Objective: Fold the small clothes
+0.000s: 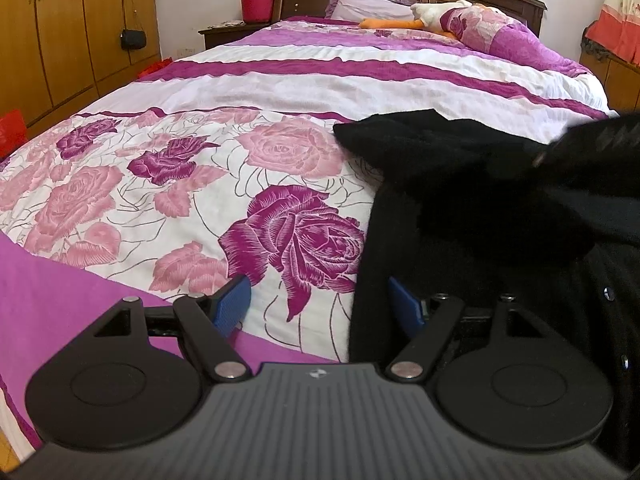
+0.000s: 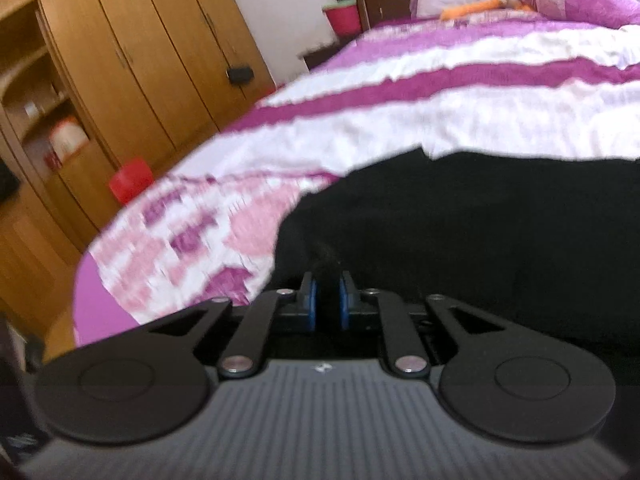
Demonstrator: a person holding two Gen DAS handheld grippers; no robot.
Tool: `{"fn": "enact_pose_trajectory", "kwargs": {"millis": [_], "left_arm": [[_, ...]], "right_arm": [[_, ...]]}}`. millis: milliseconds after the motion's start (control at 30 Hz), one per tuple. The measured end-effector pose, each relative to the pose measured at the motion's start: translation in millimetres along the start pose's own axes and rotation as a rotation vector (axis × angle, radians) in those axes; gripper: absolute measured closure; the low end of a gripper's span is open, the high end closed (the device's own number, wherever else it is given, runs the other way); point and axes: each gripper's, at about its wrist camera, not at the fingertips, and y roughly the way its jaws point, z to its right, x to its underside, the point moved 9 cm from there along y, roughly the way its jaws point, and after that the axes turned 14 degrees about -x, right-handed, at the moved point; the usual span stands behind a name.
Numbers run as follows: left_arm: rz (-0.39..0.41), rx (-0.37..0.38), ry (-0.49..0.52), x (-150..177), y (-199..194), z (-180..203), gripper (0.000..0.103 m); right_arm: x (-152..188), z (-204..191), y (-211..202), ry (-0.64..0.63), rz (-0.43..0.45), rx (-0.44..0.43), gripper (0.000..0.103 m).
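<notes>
The bed point(image 1: 280, 80) fills both views, covered by a quilt with purple and white stripes toward the headboard and a rose print toward the foot. On the rose-printed part, near the foot edge and toward the right side as the left wrist camera sees it, lies the black garment point(image 1: 460, 240), a dark knitted piece with small round buttons showing along its right-hand part. It is not spread flat: an upper layer with a pointed corner is doubled over the lower body of the cloth, and the whole mass looks bunched, so the fold seems to be at an early stage, with one flap perhaps being brought across and the smoothing and the remaining folds left to do. No finished, squared-off shape is visible. The right gripper point(image 2: 327, 300) sits low on the near part of the garment, its blue pads drawn almost together with a ridge of black cloth pinched between them; its view is blurred, so how much cloth it has cannot be told. The left gripper point(image 1: 320, 306) hovers at the garment's left edge, its fingers spread wide, one pad over the bare quilt and the other against the black cloth, gripping nothing. At the head end lie a pillow point(image 1: 492, 28) and a soft toy point(image 1: 424, 14).
</notes>
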Motion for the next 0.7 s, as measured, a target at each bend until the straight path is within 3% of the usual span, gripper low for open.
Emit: {"fn": "enact_pose_trajectory", "kwargs": {"millis": [167,500,600,700], "left_arm": [[-0.002,-0.009,0.006,1,1,1,0.023],[0.016,-0.011,0.014,-9,-1,4,0.024],[0.053,-0.017,0.026,-24,-4,10,0.024],[0.071,-0.01,0.034,-35,-2,20,0.024]], "right_arm": [[-20,3,-30,-0.015,0.083,0.018,0.091],[-36,41,-118,-0.054,0.267,0.282,0.093],[-27,64,-140,-0.037,0.282,0.388,0.093],[-7,92,-147,0.034,0.248,0.432,0.093]]}}
